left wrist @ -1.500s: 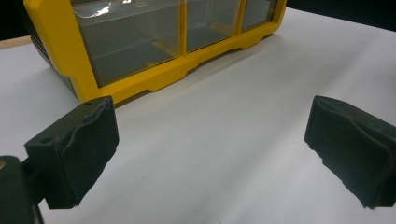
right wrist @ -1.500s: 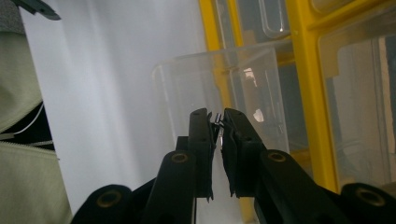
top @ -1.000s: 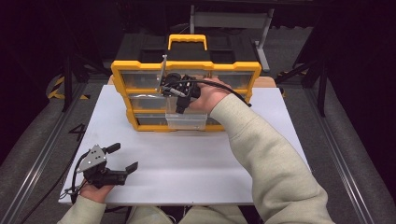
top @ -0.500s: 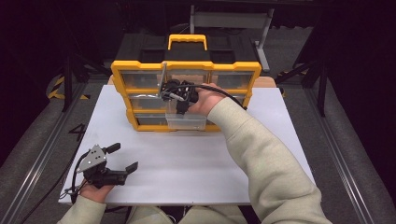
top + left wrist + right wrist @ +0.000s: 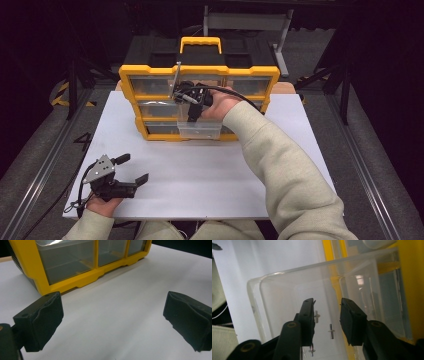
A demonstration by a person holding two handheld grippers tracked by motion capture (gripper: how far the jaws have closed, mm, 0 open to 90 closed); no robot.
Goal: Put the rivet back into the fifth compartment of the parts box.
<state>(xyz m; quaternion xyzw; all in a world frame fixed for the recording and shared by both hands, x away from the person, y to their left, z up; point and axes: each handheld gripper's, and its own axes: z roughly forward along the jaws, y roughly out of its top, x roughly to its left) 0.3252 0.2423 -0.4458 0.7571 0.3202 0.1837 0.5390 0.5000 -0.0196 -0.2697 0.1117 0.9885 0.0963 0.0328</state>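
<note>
My right gripper (image 5: 192,116) has dipped a little lower than it was a moment ago, and now it points down into the clear drawer (image 5: 199,129) that sticks out of the bottom row of the yellow box (image 5: 131,85). My left gripper (image 5: 131,170) has not moved. It rests near the front left corner of the white desk (image 5: 210,170), and its jaws are spread wide with nothing between them. In the right gripper view, my right gripper (image 5: 327,318) has its jaws a little way apart, and they pinch nothing. Small metal pins (image 5: 331,331) lie on the drawer floor right under that gap, and one more sits just beside the left jaw. I cannot tell if a jaw touches any pin.
</note>
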